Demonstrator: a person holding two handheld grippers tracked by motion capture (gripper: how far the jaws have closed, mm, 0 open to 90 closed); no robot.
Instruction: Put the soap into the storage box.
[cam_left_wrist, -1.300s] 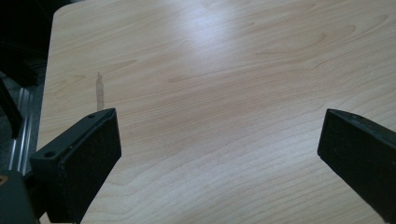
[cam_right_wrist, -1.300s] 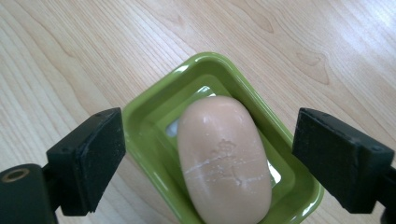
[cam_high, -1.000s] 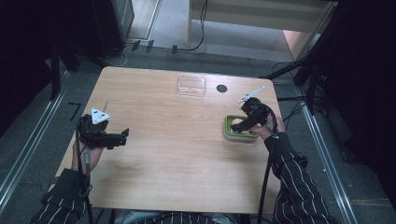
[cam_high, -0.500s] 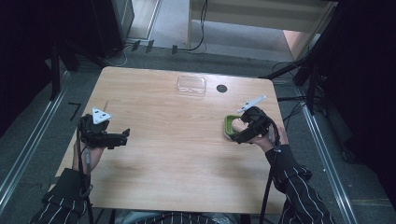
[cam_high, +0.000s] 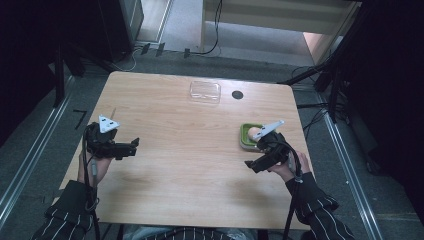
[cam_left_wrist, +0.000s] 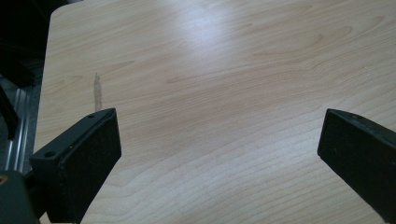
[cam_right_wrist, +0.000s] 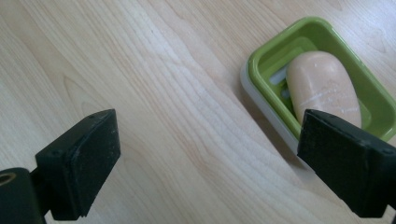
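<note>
Soap (cam_right_wrist: 322, 88) lying in green dish (cam_right_wrist: 261, 56), on the right side of the table (cam_high: 190, 165), roughly midway between near and far edges. Right gripper (cam_right_wrist: 210, 158) just near-left of the dish, jaws spread wide, nothing between them; one jaw crossing the dish's near corner in the right gripper view. Left gripper (cam_left_wrist: 219, 154) well apart on the left of the table, jaws likewise wide apart over bare wood, holding nothing.

Soap likely hard, smooth and light; pale scuff lines across its top. Probably slippery if damp, and rounded, so liable to squirt out of a pinch at the ends. Best taken across the short middle, pads flat on the long sides, squeeze gentle yet firm. Dish looking like stiff plastic, light, with a pale lower tray under the green insert; apt to slide on the wood if nudged. Little room between soap and dish walls for a jaw.

Clear lid (cam_high: 205, 91) and small dark round spot (cam_high: 237, 94) near the far edge; lid faint against the wood, hard to say whether lid or box. Spot too small to tell. Dish half hidden by the gripper's grey plate in the high view. Near end of the soap cut off behind the jaw.
</note>
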